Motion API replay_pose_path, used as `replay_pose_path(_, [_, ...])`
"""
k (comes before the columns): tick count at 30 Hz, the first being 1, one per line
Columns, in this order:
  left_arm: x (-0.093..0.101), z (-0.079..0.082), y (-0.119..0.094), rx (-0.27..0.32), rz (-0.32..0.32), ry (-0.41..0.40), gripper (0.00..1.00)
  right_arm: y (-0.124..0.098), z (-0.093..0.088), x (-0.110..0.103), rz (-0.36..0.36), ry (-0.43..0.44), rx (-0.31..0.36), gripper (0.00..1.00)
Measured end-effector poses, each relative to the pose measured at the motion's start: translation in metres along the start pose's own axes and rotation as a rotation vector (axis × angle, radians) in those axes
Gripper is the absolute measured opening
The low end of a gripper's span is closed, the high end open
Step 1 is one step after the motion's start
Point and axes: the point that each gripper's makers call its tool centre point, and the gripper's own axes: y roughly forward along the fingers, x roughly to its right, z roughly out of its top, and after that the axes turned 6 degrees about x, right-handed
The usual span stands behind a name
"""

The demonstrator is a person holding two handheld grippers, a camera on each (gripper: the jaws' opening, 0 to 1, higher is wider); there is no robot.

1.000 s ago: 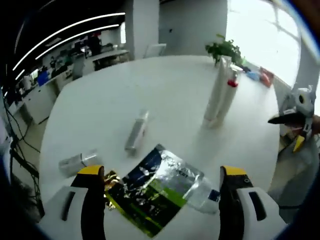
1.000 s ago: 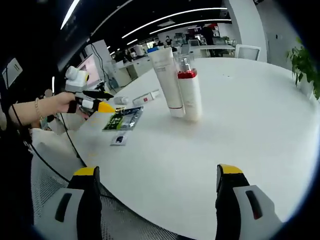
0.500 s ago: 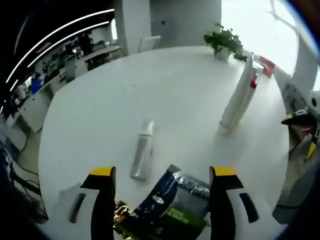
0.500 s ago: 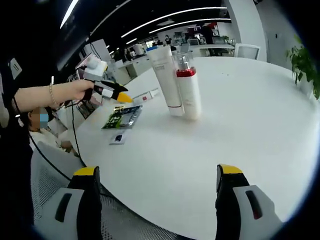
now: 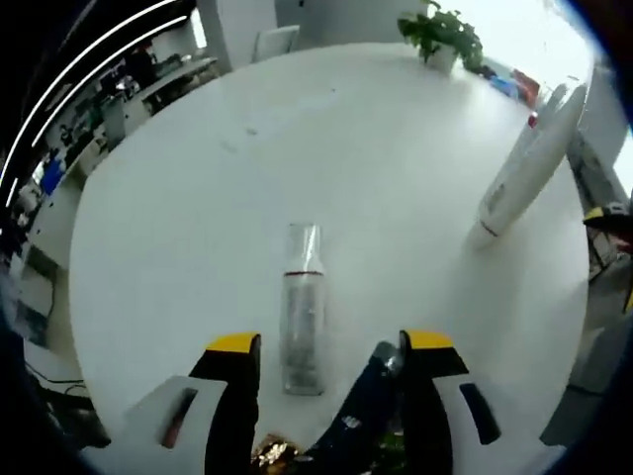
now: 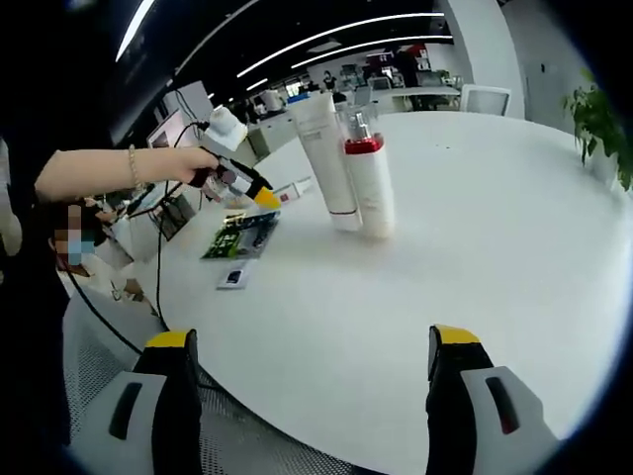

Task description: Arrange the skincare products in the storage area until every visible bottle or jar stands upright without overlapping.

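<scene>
- In the left gripper view, the left gripper (image 5: pixel 321 348) hangs over the white table (image 5: pixel 178 198) with its yellow-tipped jaws spread apart and gripping nothing.
- A clear slim bottle (image 5: pixel 303 309) lies on its side between those jaws, its base level with the jaw tips and its transparent cap pointing to 12 o'clock.
- That bottle is a smooth cylinder with a thin red band below the cap.
- A glossy dark sachet (image 5: pixel 356 426) with crinkled foil lies flat by the right-hand jaw, at about 5 o'clock from the bottle.
- At 2 o'clock a tall white tube (image 5: pixel 529 168) stands on the table, smooth and matte.
- In the right gripper view, the right gripper (image 6: pixel 312 356) is released too, jaws wide and empty, above the near table edge.
- At 12 o'clock from it the white tube (image 6: pixel 324 148) and a white pump bottle (image 6: pixel 371 178) with a red collar stand upright, touching side by side.
</scene>
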Motion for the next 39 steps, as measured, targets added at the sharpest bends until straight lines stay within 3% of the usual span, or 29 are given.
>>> replay_pose_path(5, [-0.003, -0.003, 0.008, -0.078, -0.034, 0.056, 0.43, 0.0, -0.001, -0.002, 0.002, -0.006, -0.008, 0.96])
replay_pose_path(9, [-0.002, -0.009, 0.009, -0.154, -0.063, 0.089, 0.41, 0.0, -0.001, -0.001, 0.004, -0.004, -0.01, 0.96])
replay_pose_path(13, [-0.01, -0.01, 0.015, -0.19, -0.076, 0.109, 0.36, -0.001, 0.0, -0.001, -0.001, 0.003, -0.008, 0.96])
replay_pose_path(18, [-0.017, -0.013, 0.018, -0.205, -0.076, 0.126, 0.25, -0.001, 0.0, 0.0, -0.001, 0.008, -0.008, 0.96])
replay_pose_path(29, [-0.016, -0.016, 0.014, -0.19, -0.063, 0.105, 0.23, 0.0, -0.002, -0.001, -0.005, -0.003, -0.019, 0.96])
replay_pose_path(30, [-0.015, -0.015, 0.015, -0.179, -0.064, 0.082, 0.22, 0.0, -0.002, -0.001, -0.005, -0.003, -0.019, 0.96])
replay_pose_path(32, [-0.005, -0.015, 0.012, -0.134, -0.103, -0.06, 0.22, 0.0, -0.001, -0.001, -0.003, -0.006, -0.015, 0.95])
replay_pose_path(34, [-0.008, -0.016, 0.01, -0.097, -0.121, -0.136, 0.22, 0.0, 0.0, -0.002, -0.001, -0.008, -0.014, 0.95])
replay_pose_path(39, [0.018, -0.012, -0.022, 0.041, -0.2, -0.378, 0.22, 0.002, 0.005, -0.008, 0.019, -0.01, -0.002, 0.95])
